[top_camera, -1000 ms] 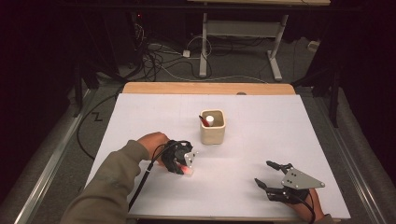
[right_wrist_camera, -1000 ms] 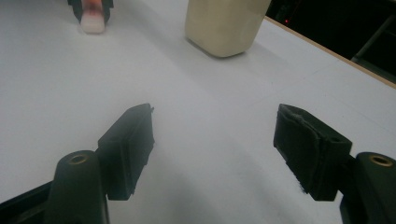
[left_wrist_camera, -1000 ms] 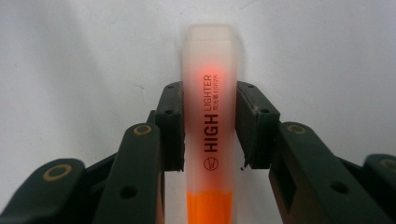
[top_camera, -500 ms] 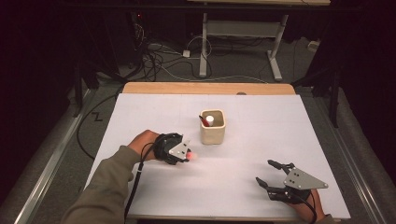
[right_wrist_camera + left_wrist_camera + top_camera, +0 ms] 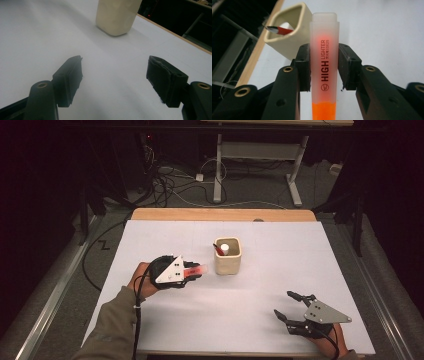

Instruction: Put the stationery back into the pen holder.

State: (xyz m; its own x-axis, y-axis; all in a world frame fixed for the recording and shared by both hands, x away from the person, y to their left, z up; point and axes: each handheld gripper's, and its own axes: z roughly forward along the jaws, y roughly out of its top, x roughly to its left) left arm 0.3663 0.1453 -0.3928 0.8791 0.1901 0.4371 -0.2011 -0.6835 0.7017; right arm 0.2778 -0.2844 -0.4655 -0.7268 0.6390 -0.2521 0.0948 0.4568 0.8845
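My left gripper [image 5: 194,271] is shut on an orange highlighter [image 5: 196,269] and holds it above the white table, its capped end aimed at the cream square cup [image 5: 228,256] just to the right. In the left gripper view both pads press the highlighter's [image 5: 324,62] translucent cap, and the cup [image 5: 287,35] lies beyond with a red pen [image 5: 279,30] leaning inside. From above, the cup also holds a white-capped item [image 5: 225,248]. My right gripper [image 5: 289,306] rests open near the table's front right, nothing between its fingers [image 5: 68,80], facing the cup [image 5: 116,16].
The white table top [image 5: 280,250] ends in a wooden strip [image 5: 225,214] at the far edge. Beyond it lie floor cables [image 5: 170,185] and the legs of another desk [image 5: 260,165]. A cable [image 5: 137,320] trails from the left gripper along the sleeve.
The left gripper has risen off the table with the highlighter and swung it level, pointing toward the cup. The right gripper has stayed where it was.
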